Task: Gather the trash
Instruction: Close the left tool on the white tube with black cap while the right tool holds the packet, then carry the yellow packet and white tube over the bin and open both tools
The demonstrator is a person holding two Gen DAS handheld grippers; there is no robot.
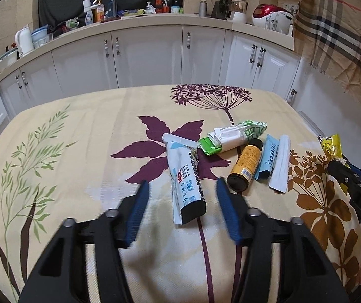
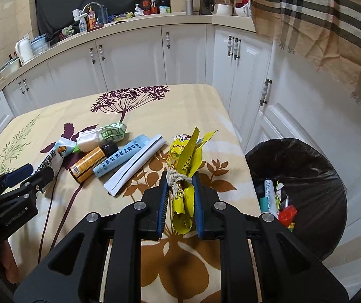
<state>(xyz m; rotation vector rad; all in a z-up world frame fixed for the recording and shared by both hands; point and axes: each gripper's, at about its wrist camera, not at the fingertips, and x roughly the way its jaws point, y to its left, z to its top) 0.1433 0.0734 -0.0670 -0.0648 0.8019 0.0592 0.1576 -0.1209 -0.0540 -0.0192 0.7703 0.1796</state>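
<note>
Yellow wrapper [image 2: 184,176] clamped in my right gripper [image 2: 180,197], bin [image 2: 306,166] next; left gripper [image 1: 181,202] straddles tube [image 1: 185,181], unclosed.

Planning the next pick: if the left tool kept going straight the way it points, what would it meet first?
Most likely the white squeezed tube with a black cap, lying between the open blue fingers of the left tool. Depth is hard to judge; it might meet the floral tablecloth beside it.
</note>
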